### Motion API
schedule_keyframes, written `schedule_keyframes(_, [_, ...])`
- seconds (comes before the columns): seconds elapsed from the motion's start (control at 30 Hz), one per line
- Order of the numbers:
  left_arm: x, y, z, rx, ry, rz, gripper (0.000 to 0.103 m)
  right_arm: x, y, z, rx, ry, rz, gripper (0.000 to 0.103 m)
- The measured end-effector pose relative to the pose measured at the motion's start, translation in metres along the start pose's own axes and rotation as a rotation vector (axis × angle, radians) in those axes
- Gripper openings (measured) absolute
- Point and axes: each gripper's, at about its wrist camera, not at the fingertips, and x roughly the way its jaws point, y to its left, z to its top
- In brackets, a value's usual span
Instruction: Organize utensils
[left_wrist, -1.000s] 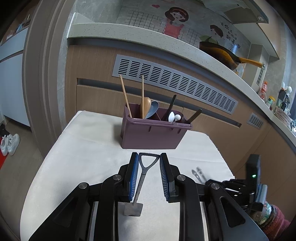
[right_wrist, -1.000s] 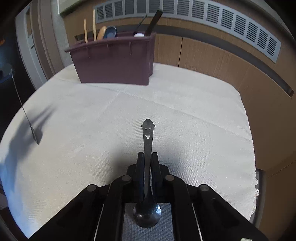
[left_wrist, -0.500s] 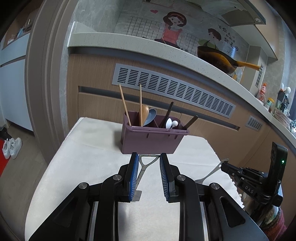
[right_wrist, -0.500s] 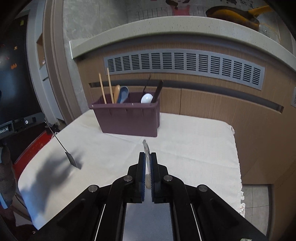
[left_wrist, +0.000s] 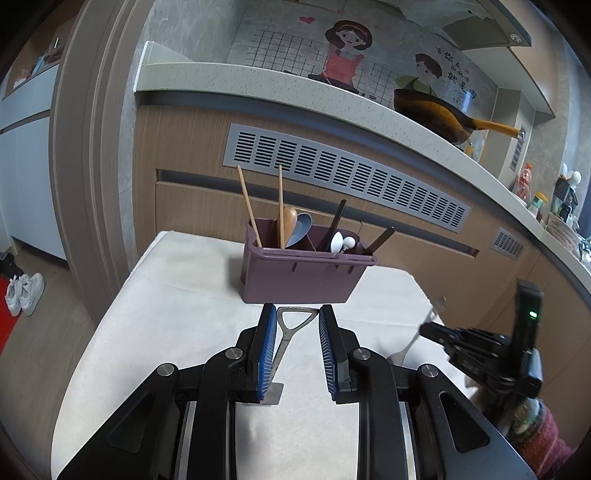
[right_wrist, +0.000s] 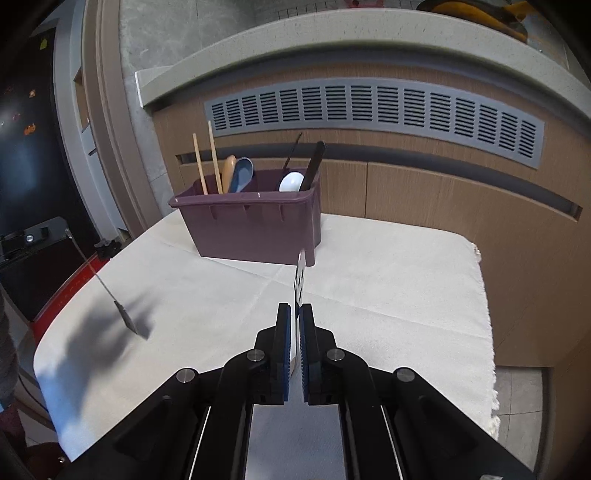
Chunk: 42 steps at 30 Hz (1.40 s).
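A: What do the left tongs (left_wrist: 297, 325) have?

B: A small metal spatula (left_wrist: 291, 325) with a triangular loop at the handle end. The loop sits between the blue pads, spanning the gap and touching both. The jaws stand partly apart, clamped on that loop. The flat blade hangs below, over the white cloth of the table (left_wrist: 177, 295).

A: And the right tongs (right_wrist: 295, 317)?

B: Pressed together on the handle of a metal spoon (right_wrist: 300, 275). The handle end sticks out ahead of the pads, edge-on, with small cut-outs in it. In the left wrist view the right tongs hold the spoon in the air, over the right side of the table.

A: Where is the utensil holder?

B: The purple utensil holder (left_wrist: 301, 273) stands on the cloth near the table's far edge, in front of the wooden cabinet with the grey vent grille (left_wrist: 343, 181). It has compartments. Two wooden chopsticks (left_wrist: 249, 205), a wooden spoon (left_wrist: 289, 219) and a blue spoon (left_wrist: 301, 227) stand toward its left end. A white spoon (left_wrist: 337, 242) and dark handles stand toward the right.

A: Are the held utensils near it?

B: Both are short of it, on the near side, and not touching it.
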Motion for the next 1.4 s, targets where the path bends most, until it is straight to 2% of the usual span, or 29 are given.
schedule_keyframes(0.07, [0.002,0.001,0.000,-0.004,0.006,0.004,0.024,0.012,-0.001,0.004,-0.005,-0.006,-0.027,0.005])
schedule_keyframes(0.17, [0.003,0.003,-0.001,-0.006,0.009,0.010,0.024,0.019,-0.004,0.016,0.018,-0.017,0.001,0.003])
schedule_keyframes(0.33, [0.006,0.006,-0.002,-0.014,0.015,0.018,0.024,0.000,0.004,0.028,0.005,-0.076,0.027,0.002])
schedule_keyframes(0.4, [0.007,0.006,-0.002,-0.016,0.018,0.015,0.024,-0.005,0.007,0.029,-0.013,-0.076,0.008,0.002])
schedule_keyframes(0.53, [0.007,0.006,-0.003,-0.022,0.019,0.011,0.024,0.017,0.004,0.025,-0.031,0.051,0.028,0.005])
schedule_keyframes(0.7, [0.010,0.008,-0.002,-0.025,0.027,0.011,0.024,0.064,0.001,0.024,-0.023,0.163,-0.036,0.020])
schedule_keyframes(0.8, [0.010,0.009,-0.002,-0.025,0.029,0.010,0.024,0.081,0.000,0.022,0.004,0.255,-0.065,0.020])
schedule_keyframes(0.97, [0.010,0.012,-0.003,-0.035,0.025,0.000,0.024,0.046,0.014,-0.017,-0.004,0.219,-0.070,0.022])
schedule_keyframes(1.07, [0.011,0.012,-0.003,-0.032,0.022,-0.008,0.024,0.036,0.018,-0.039,0.042,0.218,-0.068,0.025])
schedule_keyframes(1.2, [0.010,0.013,-0.004,-0.035,0.022,-0.009,0.024,0.046,0.017,-0.038,0.068,0.219,-0.114,0.025])
schedule_keyframes(1.3, [0.007,0.014,-0.005,-0.040,0.014,-0.005,0.024,0.064,0.018,-0.031,0.090,0.268,-0.129,0.026])
schedule_keyframes(1.4, [0.007,0.014,-0.005,-0.040,0.012,-0.006,0.024,0.076,0.027,-0.027,0.057,0.263,-0.147,0.034])
